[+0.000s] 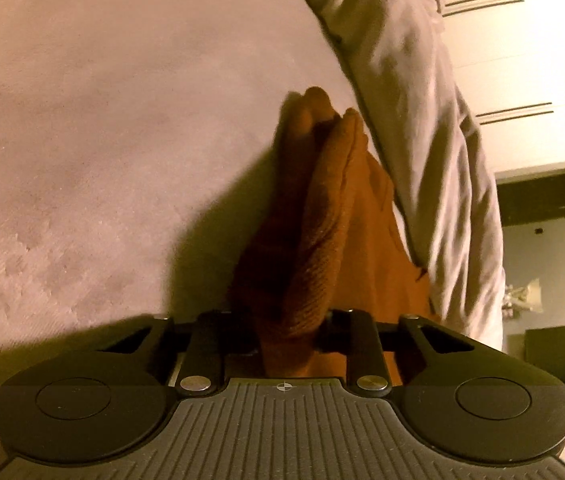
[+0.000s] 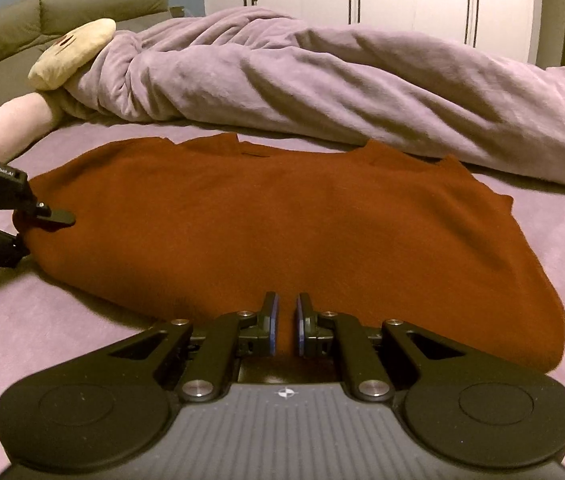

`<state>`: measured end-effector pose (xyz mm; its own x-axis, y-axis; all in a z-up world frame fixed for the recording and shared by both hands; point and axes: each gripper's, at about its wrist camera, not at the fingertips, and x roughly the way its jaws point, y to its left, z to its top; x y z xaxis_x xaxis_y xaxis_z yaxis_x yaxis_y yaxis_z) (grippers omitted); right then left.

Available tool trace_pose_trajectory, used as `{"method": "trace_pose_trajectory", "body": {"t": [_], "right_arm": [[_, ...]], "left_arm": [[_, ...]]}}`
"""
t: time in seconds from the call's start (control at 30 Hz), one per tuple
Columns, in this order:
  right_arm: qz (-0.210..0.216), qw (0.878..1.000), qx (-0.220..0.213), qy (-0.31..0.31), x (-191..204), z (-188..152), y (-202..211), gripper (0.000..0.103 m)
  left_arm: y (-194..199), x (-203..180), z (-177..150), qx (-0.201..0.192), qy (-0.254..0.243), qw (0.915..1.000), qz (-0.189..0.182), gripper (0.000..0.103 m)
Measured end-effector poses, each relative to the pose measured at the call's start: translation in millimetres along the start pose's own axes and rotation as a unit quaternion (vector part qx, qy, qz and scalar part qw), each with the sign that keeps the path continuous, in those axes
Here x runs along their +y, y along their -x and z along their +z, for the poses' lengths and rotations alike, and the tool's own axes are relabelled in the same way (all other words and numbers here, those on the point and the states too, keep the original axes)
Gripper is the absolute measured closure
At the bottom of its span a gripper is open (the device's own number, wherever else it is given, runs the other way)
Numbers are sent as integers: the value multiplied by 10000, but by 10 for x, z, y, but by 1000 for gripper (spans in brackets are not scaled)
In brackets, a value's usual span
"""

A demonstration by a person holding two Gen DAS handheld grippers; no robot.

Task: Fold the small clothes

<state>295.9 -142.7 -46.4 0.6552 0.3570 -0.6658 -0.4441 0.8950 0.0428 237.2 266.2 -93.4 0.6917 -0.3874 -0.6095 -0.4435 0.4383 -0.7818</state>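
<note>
Sweater (image 2: 282, 224) flat on purple bed (image 2: 42, 340); left tongs (image 1: 286, 328) pinching fabric, right tongs (image 2: 285, 320) nearly closed, empty.

Your two wrist views, low and close over the bed, sharing the rust garment (image 2: 282, 220) (image 1: 322, 240).

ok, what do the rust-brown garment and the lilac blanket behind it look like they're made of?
Rust-brown garment: looks like a knit, likely wool or acrylic; fine ribbed stitches show up close in the left wrist view, matte surface. Bunched lilac blanket: seems to be plush fleece; soft sheen on rounded folds, short nap. Exact fibres can't be told.
</note>
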Motion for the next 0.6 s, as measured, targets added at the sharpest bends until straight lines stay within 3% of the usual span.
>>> {"method": "trace_pose_trajectory", "body": {"t": [0.17, 0.37, 0.6], "right_arm": [[-118, 9996, -184, -167, -32, -33, 160, 81], [-420, 9984, -242, -287, -121, -90, 237, 81], [-312, 9982, -373, -349, 19, 16, 178, 82]], "left_arm": [[153, -322, -26, -284, -561, 9980, -80, 81], [288, -695, -91, -485, -1189, 9917, -1, 82], [233, -586, -131, -436, -1139, 9923, 229, 82]]}}
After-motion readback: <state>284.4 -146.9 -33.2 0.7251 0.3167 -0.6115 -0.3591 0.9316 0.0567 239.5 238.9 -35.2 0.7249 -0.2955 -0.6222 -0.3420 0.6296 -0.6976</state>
